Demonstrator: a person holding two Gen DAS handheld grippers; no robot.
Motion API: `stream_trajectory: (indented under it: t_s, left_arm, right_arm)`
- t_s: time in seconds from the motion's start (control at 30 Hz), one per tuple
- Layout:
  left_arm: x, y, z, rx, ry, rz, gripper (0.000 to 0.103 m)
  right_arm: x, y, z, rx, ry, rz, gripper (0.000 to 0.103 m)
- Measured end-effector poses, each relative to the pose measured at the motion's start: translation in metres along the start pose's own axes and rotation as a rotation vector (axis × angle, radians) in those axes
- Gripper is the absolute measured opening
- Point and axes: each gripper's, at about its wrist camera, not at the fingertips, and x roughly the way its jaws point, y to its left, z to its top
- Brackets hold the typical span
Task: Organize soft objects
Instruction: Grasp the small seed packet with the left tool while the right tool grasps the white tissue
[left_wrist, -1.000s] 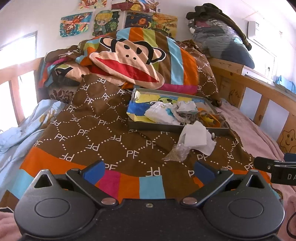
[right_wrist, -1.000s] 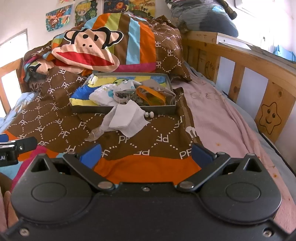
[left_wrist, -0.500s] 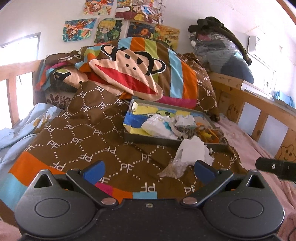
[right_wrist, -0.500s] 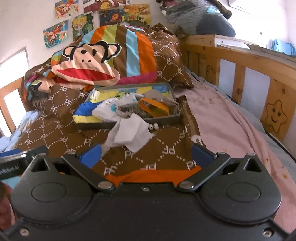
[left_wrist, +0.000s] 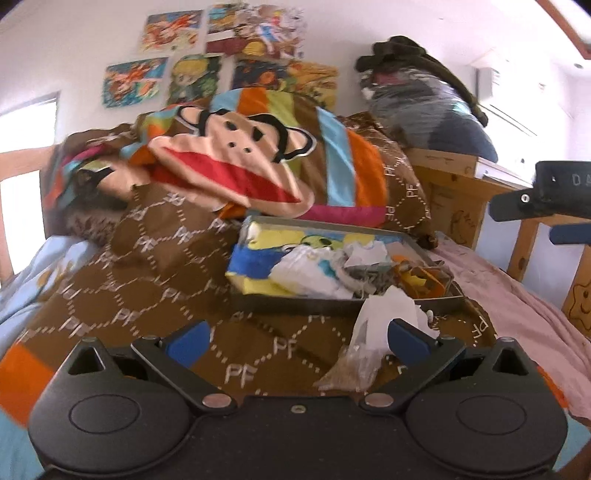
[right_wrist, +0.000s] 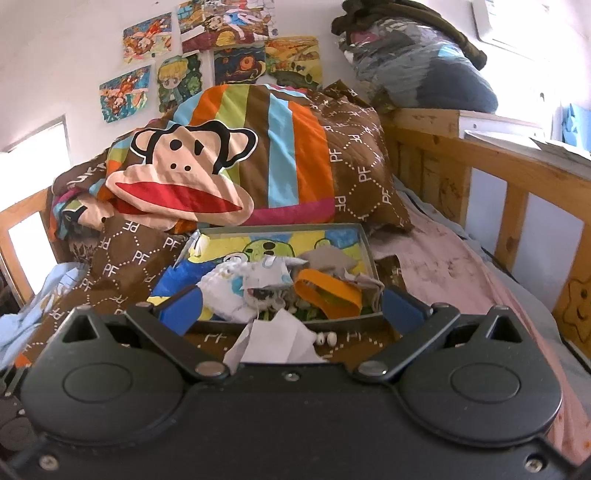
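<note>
A grey tray (left_wrist: 332, 303) (right_wrist: 364, 240) lies on the brown quilt and holds a white patterned cloth (left_wrist: 310, 269) (right_wrist: 225, 291), an orange band (right_wrist: 327, 291) and other small soft items. A white crumpled cloth (left_wrist: 384, 317) (right_wrist: 275, 341) with a clear bag (left_wrist: 351, 369) lies on the quilt just in front of the tray. My left gripper (left_wrist: 297, 338) is open and empty, low over the quilt before this cloth. My right gripper (right_wrist: 291, 306) is open and empty, just above the white cloth at the tray's near wall. The right gripper's body (left_wrist: 546, 194) shows at the right of the left wrist view.
A monkey-face striped quilt (left_wrist: 236, 166) (right_wrist: 207, 173) is piled behind the tray. A wooden bed rail (right_wrist: 517, 184) runs along the right. A pink sheet (right_wrist: 454, 266) covers the mattress at the right. Bagged bedding (right_wrist: 413, 66) sits on the headboard shelf.
Both grippers moved forward toward the tray and the white cloth. The right gripper rose and now looks down into the tray. Both stayed open.
</note>
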Motion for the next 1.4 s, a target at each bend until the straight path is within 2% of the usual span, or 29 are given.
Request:
stream_trajectory:
  t_s: [0.2,0.43,0.63,0.7,0.83,0.9,1.0,1.07,1.27,1.4]
  left_arm:
    - [0.04,-0.002,0.001,0.005,0.026,-0.07,0.102]
    - [0.075,0.001,-0.017,0.025,0.136,-0.13,0.102]
    - [0.1,-0.005,-0.027,0.053,0.215,-0.184,0.101]
    - [0.107,-0.007,-0.029,0.076,0.233,-0.201,0.098]
    - [0.119,-0.006,-0.03,0.068,0.264,-0.227,0.091]
    - [0.124,-0.004,-0.03,0.051,0.278,-0.235,0.086]
    - [0.13,0.0,-0.03,0.027,0.306,-0.242,0.073]
    - [0.135,0.001,-0.031,0.02,0.333,-0.237,0.054]
    - [0.137,0.011,-0.026,-0.035,0.315,-0.196,0.042]
    - [0.141,0.028,-0.022,-0.136,0.318,-0.134,0.038]
  right_arm:
    - [0.037,0.002,-0.009,-0.113,0.015,-0.008,0.103]
    - [0.086,0.006,-0.04,-0.287,0.065,0.045,0.103]
    - [0.121,0.011,-0.054,-0.299,0.112,0.137,0.102]
    - [0.13,0.011,-0.057,-0.291,0.121,0.162,0.098]
    - [0.154,0.005,-0.059,-0.242,0.17,0.185,0.084]
    - [0.164,0.001,-0.064,-0.223,0.194,0.188,0.081]
    - [0.173,-0.005,-0.071,-0.208,0.218,0.194,0.074]
    - [0.182,-0.007,-0.076,-0.201,0.232,0.204,0.072]
    - [0.192,0.004,-0.087,-0.243,0.246,0.225,0.067]
    - [0.196,0.01,-0.092,-0.257,0.258,0.225,0.065]
